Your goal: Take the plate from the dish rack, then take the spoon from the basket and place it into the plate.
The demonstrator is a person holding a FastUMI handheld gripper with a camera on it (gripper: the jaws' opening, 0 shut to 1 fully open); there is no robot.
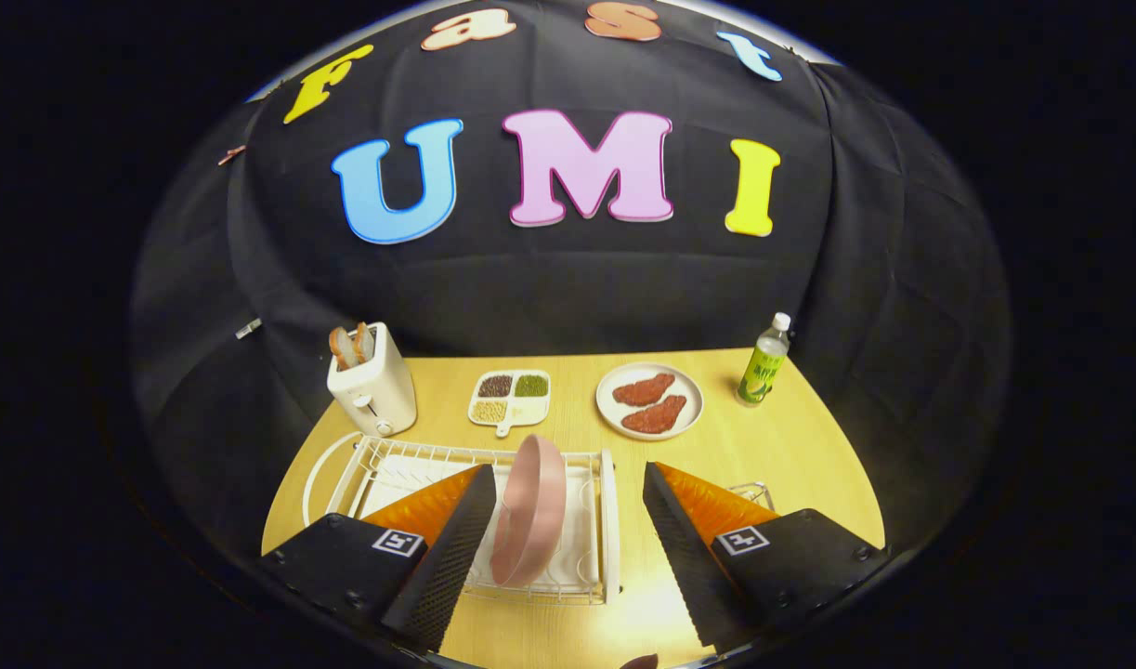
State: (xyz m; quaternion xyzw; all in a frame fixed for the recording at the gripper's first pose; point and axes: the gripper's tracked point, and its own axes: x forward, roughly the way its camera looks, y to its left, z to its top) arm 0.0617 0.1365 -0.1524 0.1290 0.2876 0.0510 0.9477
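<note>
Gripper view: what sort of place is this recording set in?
Probably a mock kitchen tabletop in a booth: a toaster with bread, a white dish rack holding a pink plate, and a plate of meat. The gripper hovers open.

- We see the claw [563, 548]: two wedge-shaped fingers [451, 557], orange on their outer faces.
- Their inner faces carry black ribbed pads.
- Each sits on a black block bearing a square black-and-white marker and small screws.
</note>
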